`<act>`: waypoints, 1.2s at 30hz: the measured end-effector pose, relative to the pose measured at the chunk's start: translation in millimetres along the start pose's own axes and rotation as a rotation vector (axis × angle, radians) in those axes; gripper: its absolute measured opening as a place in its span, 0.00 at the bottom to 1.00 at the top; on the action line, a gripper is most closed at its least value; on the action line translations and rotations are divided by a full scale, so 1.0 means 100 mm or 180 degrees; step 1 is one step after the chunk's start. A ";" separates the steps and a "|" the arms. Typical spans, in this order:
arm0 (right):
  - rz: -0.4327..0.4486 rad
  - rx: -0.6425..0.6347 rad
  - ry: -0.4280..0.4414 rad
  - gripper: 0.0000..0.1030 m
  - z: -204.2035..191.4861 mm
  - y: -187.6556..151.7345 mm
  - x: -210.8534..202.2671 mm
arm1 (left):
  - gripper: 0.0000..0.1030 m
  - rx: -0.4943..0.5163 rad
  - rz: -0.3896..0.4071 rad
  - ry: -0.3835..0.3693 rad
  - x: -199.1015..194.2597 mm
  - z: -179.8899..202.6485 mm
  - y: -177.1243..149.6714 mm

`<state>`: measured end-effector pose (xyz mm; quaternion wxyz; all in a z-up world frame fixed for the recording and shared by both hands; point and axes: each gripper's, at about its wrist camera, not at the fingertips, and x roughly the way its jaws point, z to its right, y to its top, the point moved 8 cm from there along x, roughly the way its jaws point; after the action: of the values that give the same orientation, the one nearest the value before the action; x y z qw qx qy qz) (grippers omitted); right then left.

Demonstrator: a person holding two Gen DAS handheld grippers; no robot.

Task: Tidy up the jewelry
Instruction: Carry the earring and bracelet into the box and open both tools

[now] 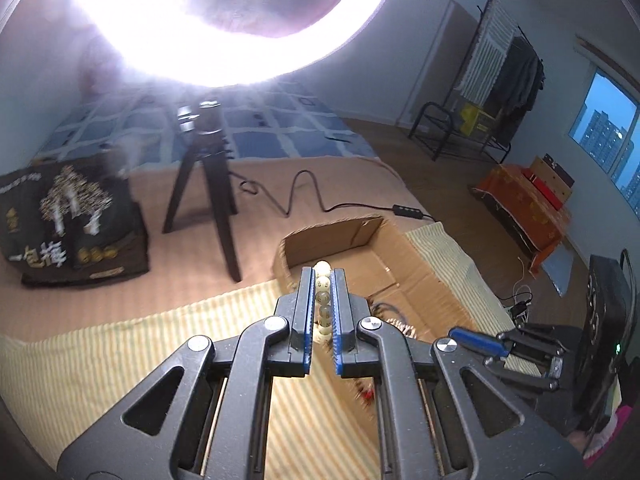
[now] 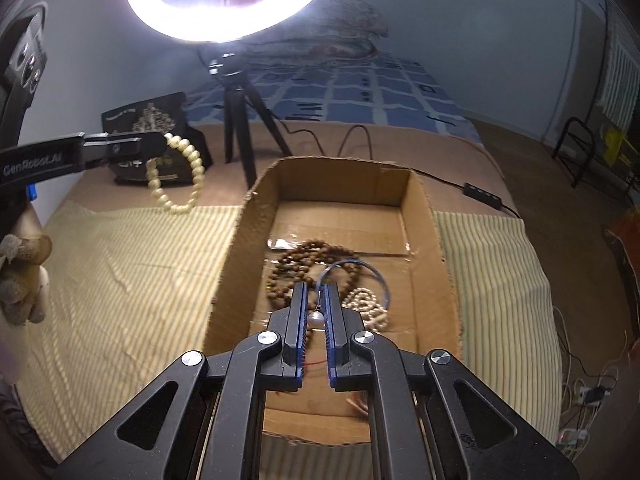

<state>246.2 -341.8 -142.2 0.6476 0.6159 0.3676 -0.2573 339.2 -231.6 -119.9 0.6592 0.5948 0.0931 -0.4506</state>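
My left gripper (image 1: 323, 276) is shut on a cream bead bracelet (image 1: 322, 296), held in the air left of the cardboard box (image 1: 424, 256). In the right wrist view the left gripper (image 2: 160, 142) shows at upper left with the bracelet (image 2: 188, 176) hanging from it above the striped cloth. My right gripper (image 2: 314, 292) hovers over the cardboard box (image 2: 236, 248), its jaws nearly shut around a thin chain with a pearl pendant (image 2: 316, 319). In the box lie a brown bead necklace (image 2: 308, 268), a blue hoop (image 2: 376, 276) and a white pearl strand (image 2: 368, 304).
A yellow striped cloth (image 2: 120, 264) covers the bed under the box. A ring light on a black tripod (image 2: 240, 120) stands behind the box, with its cable (image 2: 480, 192) running right. A dark printed bag (image 2: 148, 120) sits at back left.
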 end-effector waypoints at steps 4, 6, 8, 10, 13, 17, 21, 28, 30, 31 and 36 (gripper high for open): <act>-0.0021 0.0037 -0.0030 0.06 0.09 -0.02 0.02 | 0.05 0.0087 -0.0008 0.0021 0.17 0.14 0.08; -0.0033 0.0042 -0.0046 0.06 0.11 -0.02 0.04 | 0.05 0.0098 -0.0017 0.0029 0.25 0.18 0.10; -0.0045 0.0058 -0.0049 0.06 0.13 -0.03 0.05 | 0.05 0.0097 -0.0037 0.0033 0.34 0.21 0.10; -0.0058 0.0080 -0.0045 0.06 0.15 -0.03 0.08 | 0.05 0.0111 -0.0058 0.0052 0.42 0.24 0.11; -0.0087 0.0090 -0.0045 0.06 0.15 -0.04 0.11 | 0.05 0.0137 -0.0092 0.0078 0.52 0.27 0.10; -0.0140 0.0100 -0.0046 0.06 0.14 -0.06 0.17 | 0.05 0.0156 -0.0128 0.0115 0.61 0.28 0.09; -0.0182 0.0115 -0.0054 0.06 0.16 -0.09 0.21 | 0.05 0.0159 -0.0174 0.0147 0.70 0.27 0.08; -0.0200 0.0136 -0.0065 0.06 0.18 -0.08 0.23 | 0.05 0.0179 -0.0219 0.0149 0.74 0.27 0.05; -0.0199 0.0130 -0.0071 0.06 0.17 -0.09 0.23 | 0.05 0.0197 -0.0222 0.0153 0.74 0.28 0.05; -0.0193 0.0129 -0.0077 0.06 0.17 -0.09 0.22 | 0.05 0.0201 -0.0219 0.0161 0.74 0.28 0.05; -0.0201 0.0106 -0.0125 0.07 0.16 -0.09 0.21 | 0.05 0.0182 -0.0216 0.0176 0.72 0.28 0.05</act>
<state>254.6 -356.0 -164.8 0.6359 0.6094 0.3697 -0.2958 373.2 -291.4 -156.2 0.6235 0.6221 0.1185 -0.4586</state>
